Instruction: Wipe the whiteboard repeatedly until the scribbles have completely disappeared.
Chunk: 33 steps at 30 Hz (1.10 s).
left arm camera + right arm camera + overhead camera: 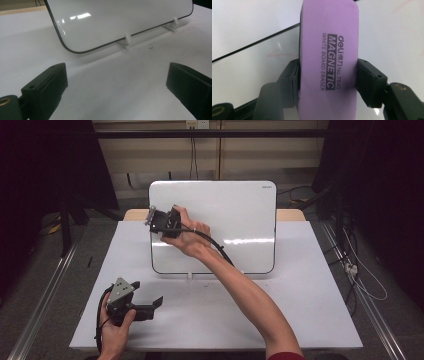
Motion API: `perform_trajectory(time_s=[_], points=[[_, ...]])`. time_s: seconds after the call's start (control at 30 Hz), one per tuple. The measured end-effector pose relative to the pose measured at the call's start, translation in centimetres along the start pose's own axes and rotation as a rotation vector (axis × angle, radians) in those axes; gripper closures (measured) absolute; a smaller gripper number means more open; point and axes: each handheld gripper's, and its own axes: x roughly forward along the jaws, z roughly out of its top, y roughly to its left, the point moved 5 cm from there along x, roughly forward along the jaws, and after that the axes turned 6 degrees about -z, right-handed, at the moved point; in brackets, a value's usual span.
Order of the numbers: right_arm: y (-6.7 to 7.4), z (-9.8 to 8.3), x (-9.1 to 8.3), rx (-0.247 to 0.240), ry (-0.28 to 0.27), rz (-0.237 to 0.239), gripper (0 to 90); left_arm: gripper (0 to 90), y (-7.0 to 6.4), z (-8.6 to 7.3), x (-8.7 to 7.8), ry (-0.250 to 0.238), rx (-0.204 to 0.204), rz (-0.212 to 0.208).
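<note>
While the right claw [328,75] is clamped on the purple whiteboard eraser [329,57], one jaw on each long side, the eraser sits against the upper left part of the whiteboard [235,220], which stands propped on the counter [300,310]. The left claw [150,306] rests low near the counter's front left, jaws spread wide with nothing between them.

Open tongs [117,92] hover over the table [120,82], facing the propped whiteboard [120,20].
</note>
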Motion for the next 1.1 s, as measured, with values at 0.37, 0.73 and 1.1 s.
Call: perform_trajectory(time_s=[0.37,0.73,1.1], points=[[-1.6,1.0,0.1,0.066,-0.016,0.048,41.0,3.5,0.0,0.0,0.1,0.003,-0.001,0.003],[-5.5,2.5,0.4,0.124,0.001,0.009,41.1,3.5,0.1,0.0,-0.2,-0.012,-0.008,0.000],[-7.8,1.2,-0.3,0.174,0.018,-0.065,41.1,3.5,0.2,0.0,-0.2,-0.010,-0.010,0.004]])
